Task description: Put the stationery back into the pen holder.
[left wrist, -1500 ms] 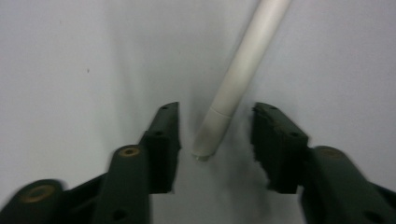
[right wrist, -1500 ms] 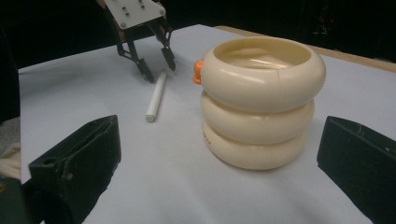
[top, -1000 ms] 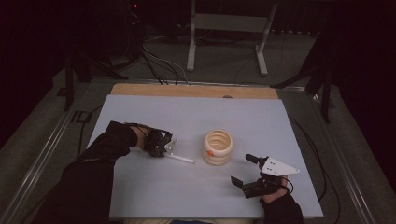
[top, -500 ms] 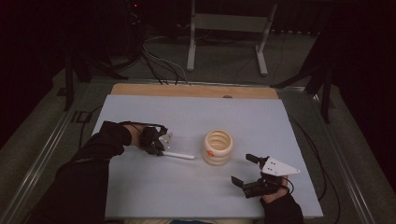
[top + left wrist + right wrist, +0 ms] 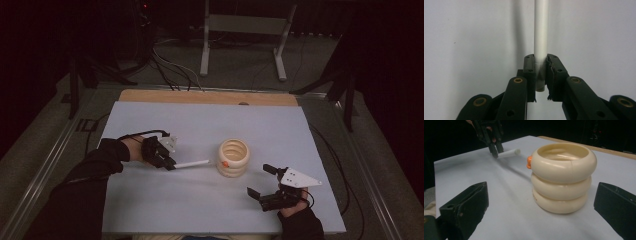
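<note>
A thin white rod (image 5: pixel 191 163) sticks out level from my left gripper (image 5: pixel 169 164), which is shut on its near end; the rod's free tip points toward the ring stack. The clamped rod (image 5: pixel 541 37) runs straight up between the pads in the left gripper view. A cream stack of three rings (image 5: pixel 233 158) with a small orange knob (image 5: pixel 529 162) stands mid-table. My right gripper (image 5: pixel 262 181) rests near the front right, open wide, nothing between its jaws, aimed at the ring stack (image 5: pixel 562 176). The rod (image 5: pixel 508 153) and the left gripper (image 5: pixel 494 151) appear beyond the stack.
The pale blue table mat (image 5: pixel 210 125) has a wooden strip (image 5: pixel 200 97) along its far edge. Cables (image 5: pixel 170 65) and a metal stand (image 5: pixel 240 30) lie on the dark floor behind. A cable trails off the table's right side (image 5: pixel 335 155).
My left gripper has carried the rod a little to the right and upward, toward the ring stack. The right gripper has stayed in place.
</note>
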A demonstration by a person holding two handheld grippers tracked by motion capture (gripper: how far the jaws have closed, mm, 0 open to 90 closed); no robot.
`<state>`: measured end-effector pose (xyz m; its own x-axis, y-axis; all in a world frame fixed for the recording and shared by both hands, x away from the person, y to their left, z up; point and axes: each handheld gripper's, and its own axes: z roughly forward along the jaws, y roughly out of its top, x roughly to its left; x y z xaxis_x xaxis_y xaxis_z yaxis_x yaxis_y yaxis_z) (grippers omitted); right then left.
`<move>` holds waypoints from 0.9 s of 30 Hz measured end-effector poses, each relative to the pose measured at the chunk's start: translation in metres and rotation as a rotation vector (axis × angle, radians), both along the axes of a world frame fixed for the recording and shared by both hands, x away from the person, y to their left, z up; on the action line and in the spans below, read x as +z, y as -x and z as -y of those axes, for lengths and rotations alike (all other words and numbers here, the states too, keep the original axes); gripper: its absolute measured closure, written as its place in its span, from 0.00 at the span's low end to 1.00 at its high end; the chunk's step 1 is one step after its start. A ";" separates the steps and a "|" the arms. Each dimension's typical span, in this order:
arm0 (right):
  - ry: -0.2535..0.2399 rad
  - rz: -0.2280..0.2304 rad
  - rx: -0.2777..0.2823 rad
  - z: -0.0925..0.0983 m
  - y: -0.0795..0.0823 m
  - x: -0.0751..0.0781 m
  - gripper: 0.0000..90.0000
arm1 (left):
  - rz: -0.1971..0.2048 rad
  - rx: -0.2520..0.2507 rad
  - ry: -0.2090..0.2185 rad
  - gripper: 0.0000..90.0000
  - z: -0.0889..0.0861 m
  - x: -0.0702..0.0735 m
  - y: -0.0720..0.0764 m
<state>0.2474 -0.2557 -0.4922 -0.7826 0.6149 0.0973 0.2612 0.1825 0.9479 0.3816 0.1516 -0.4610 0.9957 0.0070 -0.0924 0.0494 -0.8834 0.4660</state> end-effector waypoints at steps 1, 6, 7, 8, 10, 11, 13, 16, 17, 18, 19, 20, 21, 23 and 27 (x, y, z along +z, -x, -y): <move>-0.005 -0.002 0.001 0.000 0.000 0.000 0.00 | -0.012 0.009 0.014 0.89 -0.001 -0.001 0.001; -0.019 -0.008 0.001 -0.001 0.000 0.001 0.00 | -0.071 0.084 0.080 0.89 -0.007 -0.007 0.004; -0.023 -0.011 0.002 -0.001 0.000 0.001 0.00 | -0.074 0.094 0.092 0.89 -0.008 -0.009 0.005; -0.020 -0.011 0.000 -0.002 0.000 0.001 0.00 | -0.091 0.121 0.096 0.89 -0.009 -0.010 0.005; -0.023 -0.019 0.001 -0.003 0.000 0.002 0.00 | -0.111 0.163 0.125 0.89 -0.010 -0.013 0.006; -0.022 -0.020 0.000 -0.003 0.000 0.002 0.00 | -0.130 0.184 0.139 0.89 -0.011 -0.015 0.007; -0.026 -0.025 0.000 -0.004 0.000 0.002 0.00 | -0.142 0.205 0.181 0.89 -0.013 -0.018 0.010; -0.042 -0.041 0.002 -0.005 0.000 0.003 0.00 | -0.176 0.220 0.260 0.89 -0.015 -0.022 0.016; -0.043 -0.042 0.001 -0.005 0.000 0.003 0.00 | -0.184 0.222 0.281 0.89 -0.015 -0.023 0.018; -0.045 -0.043 -0.001 -0.005 0.000 0.004 0.00 | -0.190 0.237 0.297 0.89 -0.016 -0.024 0.019; -0.055 -0.049 -0.003 -0.004 0.000 0.004 0.00 | -0.205 0.246 0.308 0.89 -0.016 -0.025 0.020; -0.068 -0.058 -0.008 -0.004 -0.001 0.005 0.00 | -0.205 0.255 0.323 0.89 -0.016 -0.025 0.022; -0.077 -0.075 -0.013 -0.003 -0.002 0.005 0.00 | -0.213 0.269 0.333 0.89 -0.016 -0.025 0.023; -0.099 -0.104 -0.023 -0.003 -0.003 0.006 0.00 | -0.227 0.288 0.355 0.89 -0.014 -0.025 0.025; -0.093 -0.128 -0.023 -0.007 -0.003 0.008 0.00 | -0.247 0.337 0.377 0.89 -0.010 -0.027 0.032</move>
